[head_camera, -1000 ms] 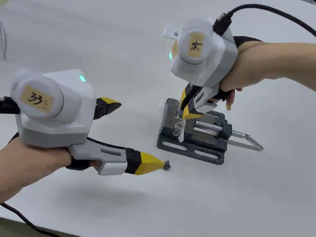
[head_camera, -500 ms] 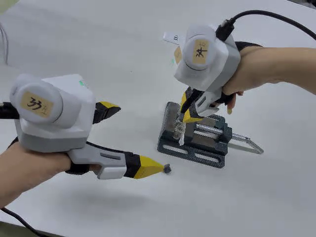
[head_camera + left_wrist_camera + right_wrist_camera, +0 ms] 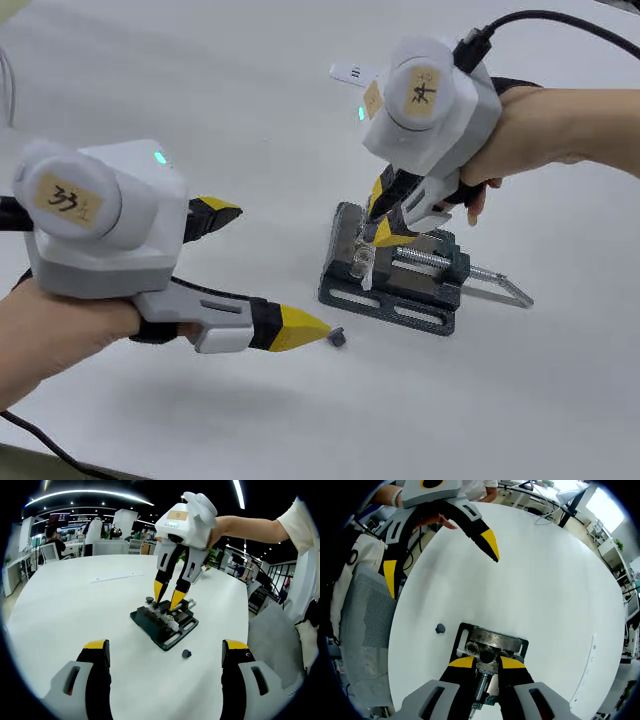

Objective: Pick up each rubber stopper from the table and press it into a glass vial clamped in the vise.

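Observation:
A black vise (image 3: 420, 285) stands on the white table and clamps clear glass vials (image 3: 360, 262) upright. In the right gripper view a dark stopper (image 3: 486, 655) sits in the mouth of the middle vial. My right gripper (image 3: 380, 222) hangs just above it, jaws a little apart and flanking the stopper without touching it. A second small grey rubber stopper (image 3: 338, 338) lies loose on the table in front of the vise. My left gripper (image 3: 270, 268) is wide open, and its lower yellow fingertip (image 3: 305, 328) points at the loose stopper from just to its left.
The vise's crank handle (image 3: 505, 285) sticks out to the right along the table. A white paper label (image 3: 345, 72) lies farther back. In the left gripper view, desks and people stand beyond the table (image 3: 60, 605).
The right gripper has drifted slightly up and to the right above the vise. The left gripper and the loose stopper stay about where they were.

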